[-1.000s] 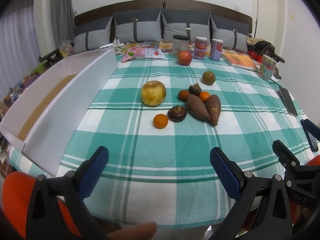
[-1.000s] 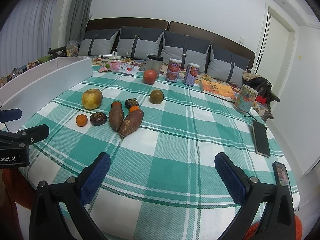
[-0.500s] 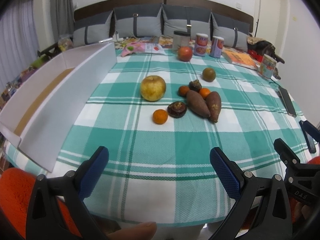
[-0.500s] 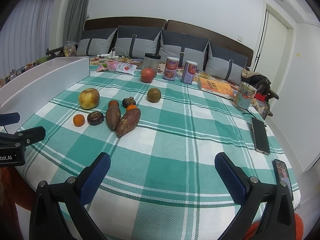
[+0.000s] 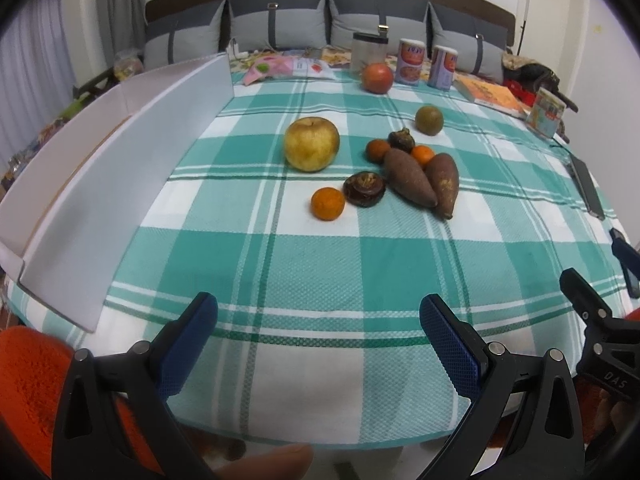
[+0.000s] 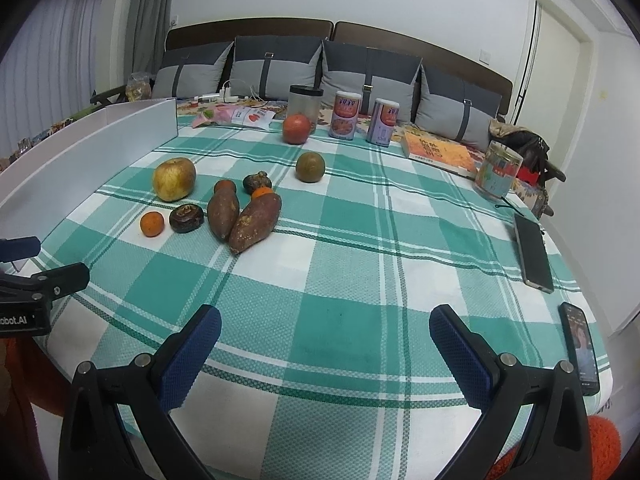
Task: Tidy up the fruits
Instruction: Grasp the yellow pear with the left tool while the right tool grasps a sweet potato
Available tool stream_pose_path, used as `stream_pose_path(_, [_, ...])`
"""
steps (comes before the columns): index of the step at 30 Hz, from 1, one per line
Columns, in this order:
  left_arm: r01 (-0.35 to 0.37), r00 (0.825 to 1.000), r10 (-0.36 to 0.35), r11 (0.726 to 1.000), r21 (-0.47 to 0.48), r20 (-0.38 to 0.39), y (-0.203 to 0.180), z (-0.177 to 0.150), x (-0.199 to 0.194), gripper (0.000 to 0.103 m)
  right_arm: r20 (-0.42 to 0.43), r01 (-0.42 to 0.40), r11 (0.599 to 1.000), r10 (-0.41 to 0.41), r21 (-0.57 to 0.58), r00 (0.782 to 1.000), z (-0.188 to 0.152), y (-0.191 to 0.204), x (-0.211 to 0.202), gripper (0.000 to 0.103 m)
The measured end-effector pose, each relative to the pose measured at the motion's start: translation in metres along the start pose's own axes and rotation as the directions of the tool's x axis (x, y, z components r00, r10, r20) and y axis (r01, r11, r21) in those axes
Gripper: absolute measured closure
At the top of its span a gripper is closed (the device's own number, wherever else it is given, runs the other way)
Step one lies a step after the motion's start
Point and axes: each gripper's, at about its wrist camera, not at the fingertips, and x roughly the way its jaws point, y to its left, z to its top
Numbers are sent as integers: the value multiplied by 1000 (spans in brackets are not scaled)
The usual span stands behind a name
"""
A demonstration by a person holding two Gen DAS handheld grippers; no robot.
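Note:
Fruit lies in a cluster mid-table on the green checked cloth: a yellow apple (image 5: 312, 143) (image 6: 174, 179), a small orange (image 5: 328, 203) (image 6: 152, 223), a dark mangosteen (image 5: 364, 189) (image 6: 186, 218), two sweet potatoes (image 5: 424, 179) (image 6: 244, 216). Behind them sit a brown-green round fruit (image 5: 429, 120) (image 6: 310, 167) and a red pomegranate (image 5: 377, 77) (image 6: 297, 129). My left gripper (image 5: 318, 336) hangs open over the near table edge, empty. My right gripper (image 6: 325, 346) is open too, nothing between its fingers.
A long white open box (image 5: 120, 152) (image 6: 100, 148) lies along the table's left side. At the back stand a jar (image 6: 306, 100), two cans (image 6: 345, 115), a book (image 6: 438, 152) and a tin (image 6: 498, 170). Two phones (image 6: 534, 254) lie at the right edge.
Both grippers have edged forward and a little lower toward the fruit cluster, which looms larger. The jaws stay open; no fruit has moved.

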Motion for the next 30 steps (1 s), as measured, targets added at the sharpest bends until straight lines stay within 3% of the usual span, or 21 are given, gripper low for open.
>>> stream_pose_path(18, [-87,991,88,996,17,-98,9,2,67,1,-124,-58,998,54,-26,991,-13,12,36,0])
stream_pose_path(30, [-109,988,112,993,37,-104,6,-2,74,1,-187,-81,996,75,-26,980,-22,18,57,0])
